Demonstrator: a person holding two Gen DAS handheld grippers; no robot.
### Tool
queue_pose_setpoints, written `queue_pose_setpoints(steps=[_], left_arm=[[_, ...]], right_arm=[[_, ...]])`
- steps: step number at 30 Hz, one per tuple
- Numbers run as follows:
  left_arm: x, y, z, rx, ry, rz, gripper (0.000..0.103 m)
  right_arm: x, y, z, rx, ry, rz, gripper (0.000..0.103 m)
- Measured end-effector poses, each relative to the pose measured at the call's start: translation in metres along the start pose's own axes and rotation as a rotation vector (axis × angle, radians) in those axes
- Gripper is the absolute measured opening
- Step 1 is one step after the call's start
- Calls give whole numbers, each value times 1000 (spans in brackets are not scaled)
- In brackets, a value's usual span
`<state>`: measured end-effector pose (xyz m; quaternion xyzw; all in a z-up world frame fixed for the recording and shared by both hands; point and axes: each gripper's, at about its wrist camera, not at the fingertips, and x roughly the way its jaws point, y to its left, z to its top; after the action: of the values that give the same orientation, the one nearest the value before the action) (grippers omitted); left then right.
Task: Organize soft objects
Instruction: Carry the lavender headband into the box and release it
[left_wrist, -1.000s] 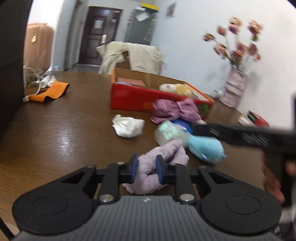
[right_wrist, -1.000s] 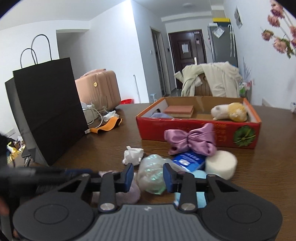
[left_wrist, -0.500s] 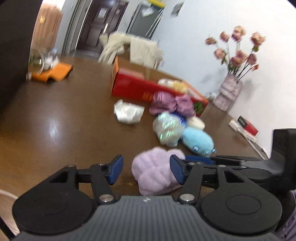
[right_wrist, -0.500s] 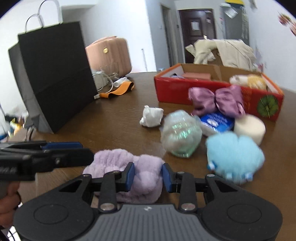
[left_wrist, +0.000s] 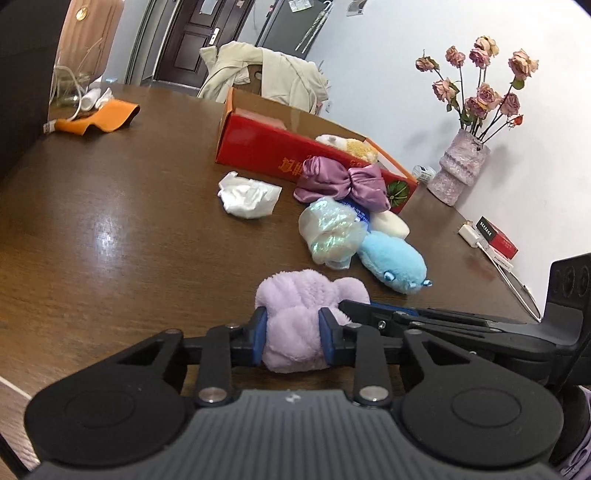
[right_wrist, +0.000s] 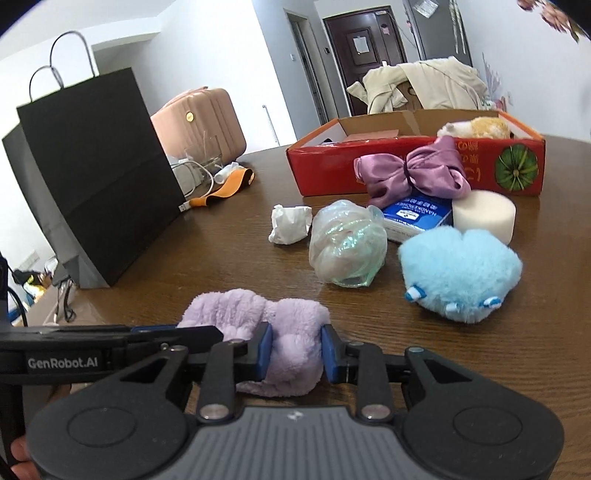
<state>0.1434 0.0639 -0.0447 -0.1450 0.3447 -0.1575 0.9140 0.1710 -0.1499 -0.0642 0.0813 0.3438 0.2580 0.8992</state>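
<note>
Jaws of both grippers are closing on one lilac plush toy (left_wrist: 300, 325): the left gripper (left_wrist: 291, 336) pinches its left part, the right gripper (right_wrist: 295, 350) its right. Fluffy, pale purple and ribbed like a shell, it lies at the near edge of the brown table (left_wrist: 110, 229).

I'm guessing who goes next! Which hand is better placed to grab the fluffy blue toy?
Right, probably. The blue toy lies just ahead of the right tool, which also bars the left tool's way. Both tools' jaws are closing on the lilac plush, so it must let go first.
</note>
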Motion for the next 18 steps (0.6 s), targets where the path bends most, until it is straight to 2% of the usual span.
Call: queue_pose_setpoints(steps=[3,5,8,13,18], left_arm=[[-6,-8,18,19,-33,-35,26],[-11,-14,39,36,-77,-73,27],[-4,-24,80,47,-133,-131,27],[48,-44,172,81,-171,-186,27],[139,-53,260,73,-143,-134,26]], right_arm=[[-6,2,5,9,-24,12,13],[-17,5,13,0,-73,13,13],[-37,0,44,-12,-173,7,13],[-40,-21,128,-129,-273,-81,13],[4,-68,232,-132,-256,-131,13]])
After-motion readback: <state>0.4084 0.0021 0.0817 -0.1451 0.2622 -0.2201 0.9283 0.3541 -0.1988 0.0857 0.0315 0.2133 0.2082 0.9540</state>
